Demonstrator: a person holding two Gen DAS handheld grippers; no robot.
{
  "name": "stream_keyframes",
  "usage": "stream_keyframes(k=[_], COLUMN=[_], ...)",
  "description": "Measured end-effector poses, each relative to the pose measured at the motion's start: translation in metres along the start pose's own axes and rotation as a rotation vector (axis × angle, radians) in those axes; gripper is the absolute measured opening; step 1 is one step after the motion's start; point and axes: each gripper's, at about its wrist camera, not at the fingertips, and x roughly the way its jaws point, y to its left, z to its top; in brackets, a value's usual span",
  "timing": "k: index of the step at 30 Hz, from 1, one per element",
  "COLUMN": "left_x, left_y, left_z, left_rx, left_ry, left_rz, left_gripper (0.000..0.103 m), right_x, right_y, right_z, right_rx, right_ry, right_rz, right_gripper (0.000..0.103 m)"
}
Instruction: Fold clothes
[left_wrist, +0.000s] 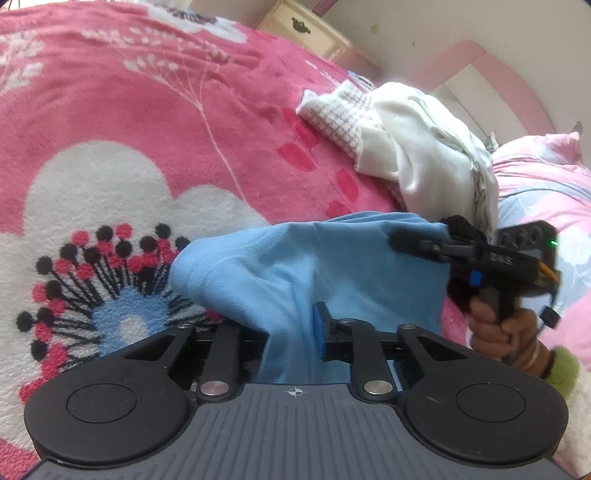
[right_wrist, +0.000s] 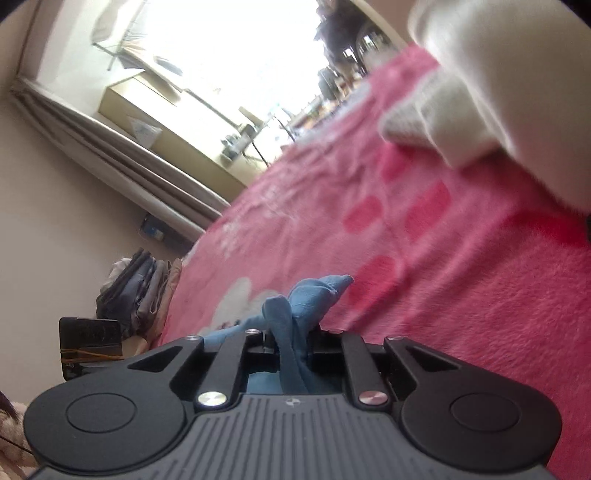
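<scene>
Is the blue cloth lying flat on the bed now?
No. The blue cloth is lifted and bunched, pinched by left tool and right tool.

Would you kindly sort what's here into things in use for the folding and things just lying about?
In use: blue garment, left gripper, right gripper.
Lying about: white clothes pile, pink floral blanket, stacked clothes by the wall.

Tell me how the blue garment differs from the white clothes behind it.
The blue garment is plain light blue; the white clothes are cream, with a checked piece. The blue garment is lifted, pinched by the left gripper and right gripper; the white clothes lie bunched and unheld. Both are over the pink blanket.
</scene>
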Motion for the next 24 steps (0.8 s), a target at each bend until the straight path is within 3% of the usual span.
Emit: stream_keyframes(k=[6, 18, 24], left_x=[-0.020, -0.079, -0.139], left_y=[-0.021, -0.079, -0.102], left_z=[0.000, -0.016, -0.019], left_rx=[0.048, 0.243, 0.270], left_ry=[-0.061, -0.167, -0.279], left_rz=[0.020, 0.105, 0.130], left_gripper=[0.015, 0.008, 0.006], right_x=[-0.026, -0.076, -0.091], right_y=[0.041, 0.142, 0.207], right_z=[-0.004, -0.031, -0.037], right_rx=[-0.105, -0.307, -0.409], right_ry=[-0.081, -0.191, -0.267], right_rz=[-0.055, -0.164, -0.109], right_gripper=[0.012, 0.011, 0.011])
